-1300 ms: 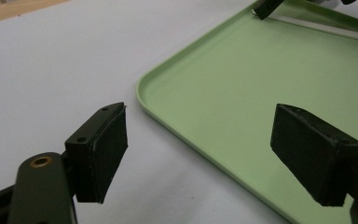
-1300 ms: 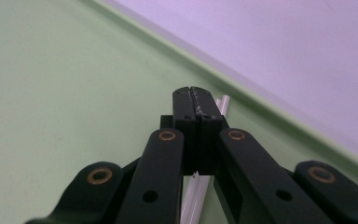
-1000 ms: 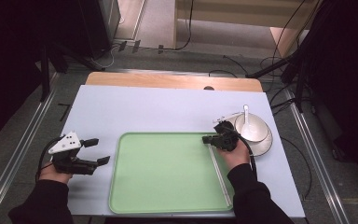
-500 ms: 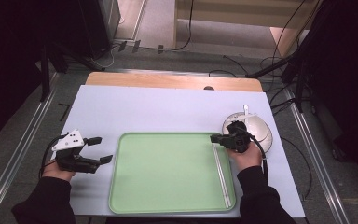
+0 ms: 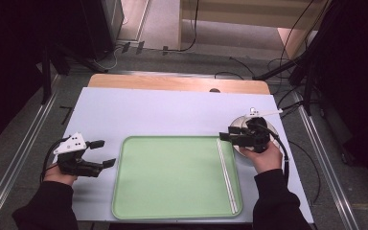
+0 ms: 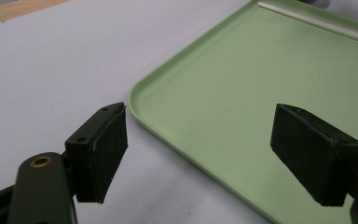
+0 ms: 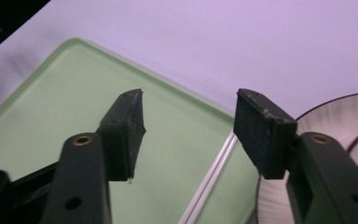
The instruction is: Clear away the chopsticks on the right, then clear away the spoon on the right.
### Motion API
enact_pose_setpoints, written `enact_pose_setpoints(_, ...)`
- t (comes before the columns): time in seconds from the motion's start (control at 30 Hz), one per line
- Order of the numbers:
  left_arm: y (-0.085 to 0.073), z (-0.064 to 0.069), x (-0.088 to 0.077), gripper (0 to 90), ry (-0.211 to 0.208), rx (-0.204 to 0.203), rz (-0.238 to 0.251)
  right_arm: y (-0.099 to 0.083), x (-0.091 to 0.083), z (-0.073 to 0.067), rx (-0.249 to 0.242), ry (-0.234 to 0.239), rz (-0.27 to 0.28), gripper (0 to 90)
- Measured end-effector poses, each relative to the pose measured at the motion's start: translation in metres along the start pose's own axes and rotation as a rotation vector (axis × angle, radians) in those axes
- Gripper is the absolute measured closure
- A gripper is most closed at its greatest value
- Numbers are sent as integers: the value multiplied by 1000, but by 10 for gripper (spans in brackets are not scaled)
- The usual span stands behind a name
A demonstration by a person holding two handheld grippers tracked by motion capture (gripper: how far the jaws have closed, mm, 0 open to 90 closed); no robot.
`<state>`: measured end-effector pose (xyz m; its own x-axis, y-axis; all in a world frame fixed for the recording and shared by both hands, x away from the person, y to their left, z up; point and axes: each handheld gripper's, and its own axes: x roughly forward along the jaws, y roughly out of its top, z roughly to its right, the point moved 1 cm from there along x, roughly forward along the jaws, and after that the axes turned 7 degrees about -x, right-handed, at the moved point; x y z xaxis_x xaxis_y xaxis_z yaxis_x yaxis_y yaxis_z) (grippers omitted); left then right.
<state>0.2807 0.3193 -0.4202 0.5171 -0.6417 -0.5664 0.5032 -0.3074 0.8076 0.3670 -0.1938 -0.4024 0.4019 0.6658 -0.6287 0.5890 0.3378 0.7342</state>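
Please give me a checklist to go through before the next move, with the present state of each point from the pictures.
1. Right gripper has let go: ok. Its jaws have just been opening and nothing is between them in the right gripper view.
2. White chopsticks lie inside the green tray, along its right edge: ok.
3. Left gripper is free: ok. Its jaws stand apart with nothing between them, beside the tray's left edge.
4. Plate rests flat on the table, right of the tray: ok.
5. White spoon is ready for a grip: cannot tell; the right gripper hides where it sits on the plate.
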Motion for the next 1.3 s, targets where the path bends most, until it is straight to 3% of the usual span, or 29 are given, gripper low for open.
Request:
enact_pose_setpoints(0.33,-1,0,-2,187,5,-5,-3,4,-20,16,23,-24,29,354)
enact_pose_setpoints(0.77,-6,1,-7,187,14,-6,-4,5,-34,37,71,-44,59,296)
enact_pose_setpoints(0.93,-8,2,-10,187,20,-9,-4,3,-36,48,92,-5,74,311)
enact_pose_setpoints(1.3,-9,2,-11,187,21,-10,-10,3,-43,68,121,-62,90,309)
